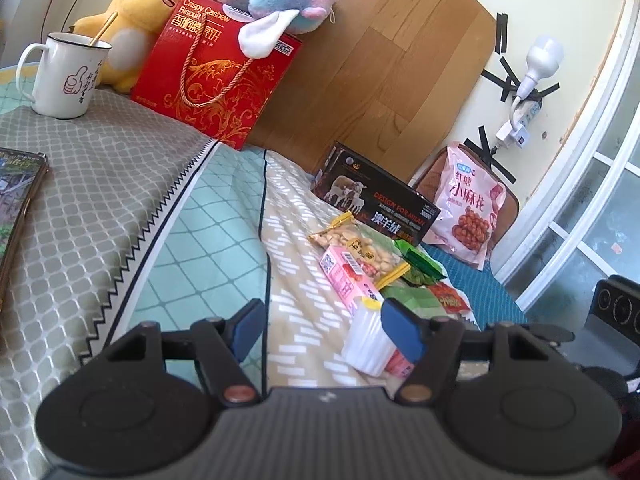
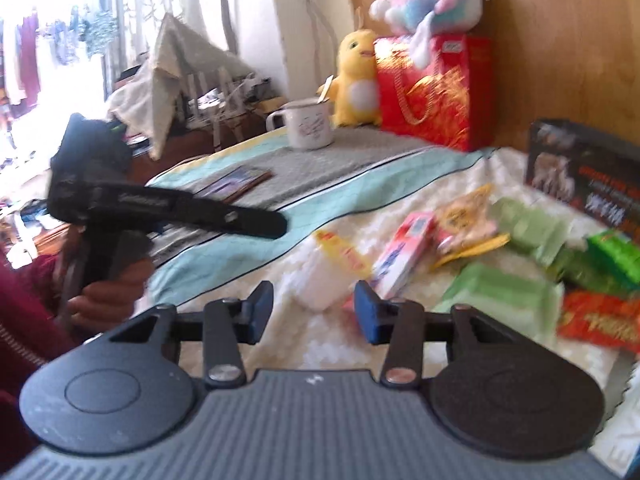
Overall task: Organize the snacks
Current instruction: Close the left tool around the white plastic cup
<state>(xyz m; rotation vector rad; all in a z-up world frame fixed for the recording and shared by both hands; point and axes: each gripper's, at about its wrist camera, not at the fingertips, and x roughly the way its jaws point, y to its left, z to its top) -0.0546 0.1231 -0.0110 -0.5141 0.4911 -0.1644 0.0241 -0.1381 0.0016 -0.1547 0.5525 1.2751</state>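
Since the snacks are all piled on the bed's patterned blanket (image 1: 296, 240), we've got the white ridged tub (image 1: 366, 344) closest, pink box (image 1: 348, 280) and peanut bag (image 1: 360, 246) behind it. From our right gripper (image 2: 314, 308) the tub sits dead ahead, just past the jaws. Our left gripper (image 1: 324, 330) has it off to the right. Both jaws are apart, empty. Right looks better lined up.
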